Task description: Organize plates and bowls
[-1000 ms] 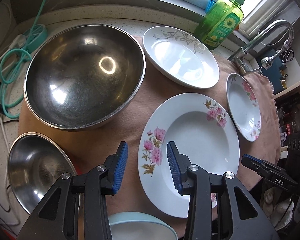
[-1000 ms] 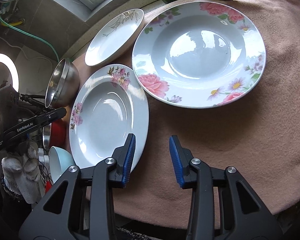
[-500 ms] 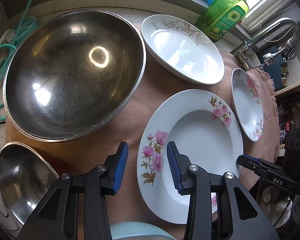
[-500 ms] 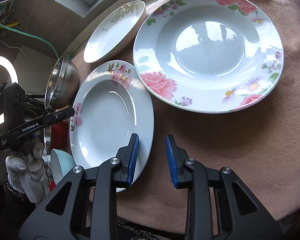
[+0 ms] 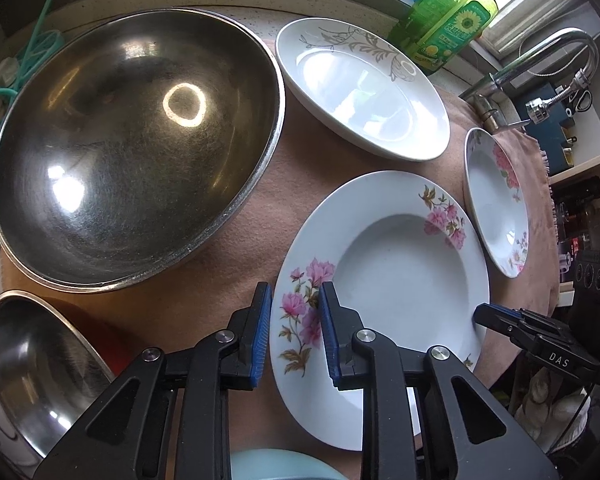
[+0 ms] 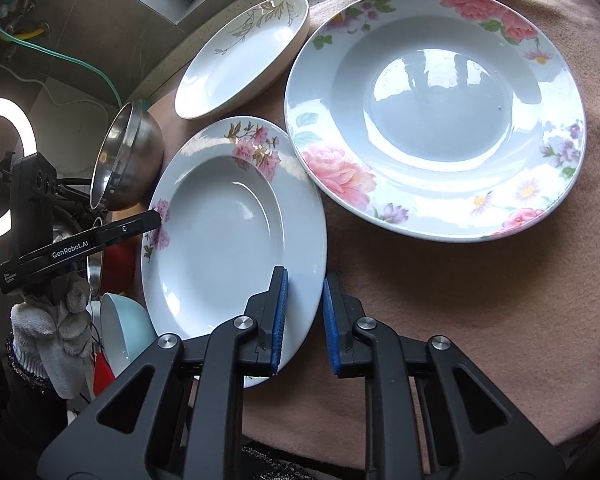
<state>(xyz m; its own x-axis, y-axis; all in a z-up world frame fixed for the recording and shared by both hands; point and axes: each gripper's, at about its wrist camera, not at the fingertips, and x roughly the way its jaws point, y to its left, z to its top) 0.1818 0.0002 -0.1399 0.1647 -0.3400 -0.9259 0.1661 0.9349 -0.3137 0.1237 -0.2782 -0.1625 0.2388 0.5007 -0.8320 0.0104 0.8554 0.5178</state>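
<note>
Pink-flowered white deep plate point(image 5: 400, 280) sits at the centre of my two feeds, lying on the brown cloth point(image 5: 260, 208) with a gripper on each side of it.

From the left on the left wrist view: a small steel bowl point(image 5: 28, 360) at the lower corner, then a large steel mixing bowl point(image 5: 132, 160) filling the upper left. Next comes my left gripper point(image 5: 294, 336), straddling the flowered plate's left rim. Its jaws have just been closing and now stand narrow, with the rim between the blue pads point(image 5: 262, 332). I cannot tell whether they press on it. A pale blue bowl point(image 5: 268, 464) peeks in below the fingers.

Beyond the flowered plate lies a white plate with a grey-gold leaf pattern point(image 5: 364, 92). To the right is a white deep plate with large pink peonies point(image 5: 496, 208), just beside the flowered one. A green dish-soap bottle point(image 5: 448, 16) and a steel tap point(image 5: 556, 48) stand behind.

My right gripper point(image 6: 303, 308) straddles the flowered plate's right rim. Its jaws too have just been closing to a narrow gap with the rim between them; I cannot tell whether they grip it.
</note>
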